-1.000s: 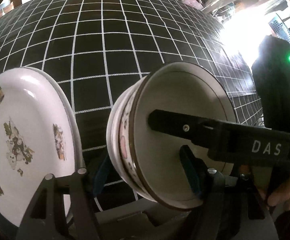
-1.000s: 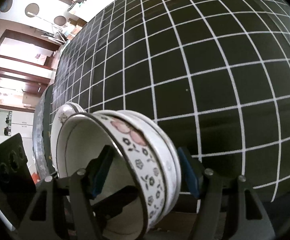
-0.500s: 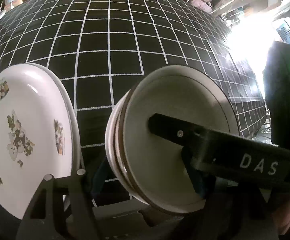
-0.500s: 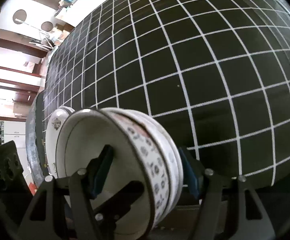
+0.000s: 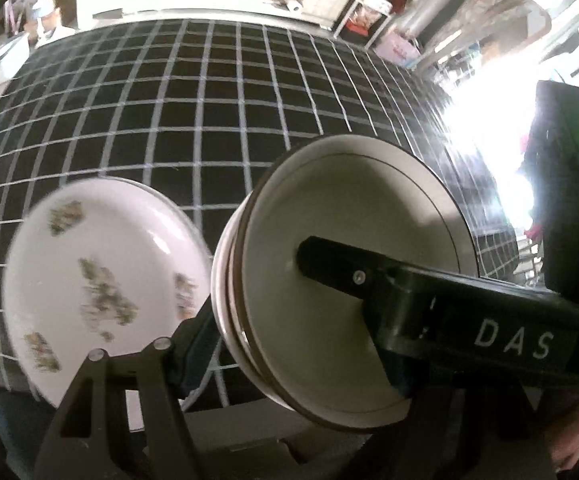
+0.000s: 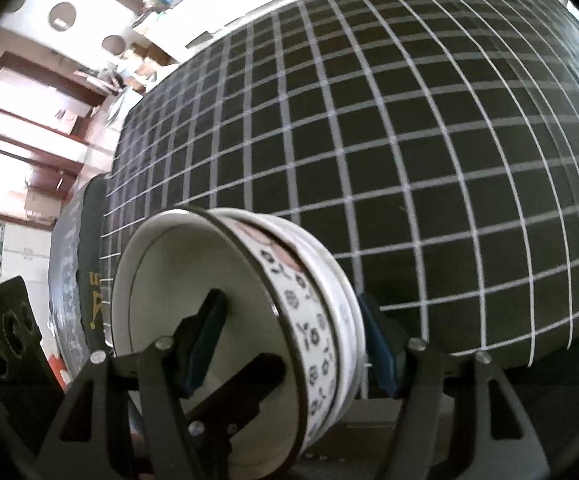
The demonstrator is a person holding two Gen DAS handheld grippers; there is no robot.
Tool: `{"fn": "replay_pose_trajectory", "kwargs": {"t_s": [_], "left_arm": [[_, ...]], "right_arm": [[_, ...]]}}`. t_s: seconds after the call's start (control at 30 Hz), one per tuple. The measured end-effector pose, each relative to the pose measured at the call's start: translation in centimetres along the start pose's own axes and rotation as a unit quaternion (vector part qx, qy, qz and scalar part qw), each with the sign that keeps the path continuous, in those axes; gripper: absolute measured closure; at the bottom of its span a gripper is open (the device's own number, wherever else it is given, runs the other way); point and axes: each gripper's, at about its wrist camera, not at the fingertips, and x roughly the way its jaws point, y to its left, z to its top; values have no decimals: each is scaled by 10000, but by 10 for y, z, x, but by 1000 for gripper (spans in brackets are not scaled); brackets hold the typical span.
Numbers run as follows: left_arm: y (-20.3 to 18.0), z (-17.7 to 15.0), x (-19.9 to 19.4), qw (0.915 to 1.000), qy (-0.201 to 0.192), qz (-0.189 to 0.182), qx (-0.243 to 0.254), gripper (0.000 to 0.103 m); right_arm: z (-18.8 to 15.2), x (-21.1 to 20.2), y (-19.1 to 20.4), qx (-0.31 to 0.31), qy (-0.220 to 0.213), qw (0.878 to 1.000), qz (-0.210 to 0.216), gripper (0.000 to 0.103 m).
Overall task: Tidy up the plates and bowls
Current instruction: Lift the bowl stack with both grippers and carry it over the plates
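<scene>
Both pairs of fingers pinch the same stack of bowls (image 5: 353,280), one from each side: the left gripper (image 5: 301,360) spans it from the base to the inside, and the right gripper (image 6: 289,352) does likewise, with its left finger (image 6: 205,336) inside the top bowl and the other against the lowest bowl's base. The stack is tipped on its side, clear of the black gridded tablecloth (image 5: 193,92). Its number of bowls is hard to count; two or three rims show. A white plate (image 5: 101,292) with leafy motifs lies blurred just left of the stack, its lower edge hidden by the left gripper's frame. The left gripper's right finger is largely covered by the other gripper's arm.
</scene>
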Motion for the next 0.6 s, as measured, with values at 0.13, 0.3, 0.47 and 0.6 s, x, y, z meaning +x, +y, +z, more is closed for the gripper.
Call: {"fn": "replay_pose_trajectory", "kwargs": {"t_s": [0.13,0.3,0.47,0.6], "left_arm": [[30,7,-23,9995,-212,97,-235,34],[78,5,-44,9977,-334,257,-529,34],[110,1,-44,9953,-351,301,-849,34],[127,-3,-39,9942,-304,308,-982,35]], "right_arm": [[10,10,37,-350,54,9994,35,33],[17,34,77,-707,198,9972,111,33],[20,62,102,-954,407,9946,58,33],[22,81,113,-1037,565,9930,23,33]]}}
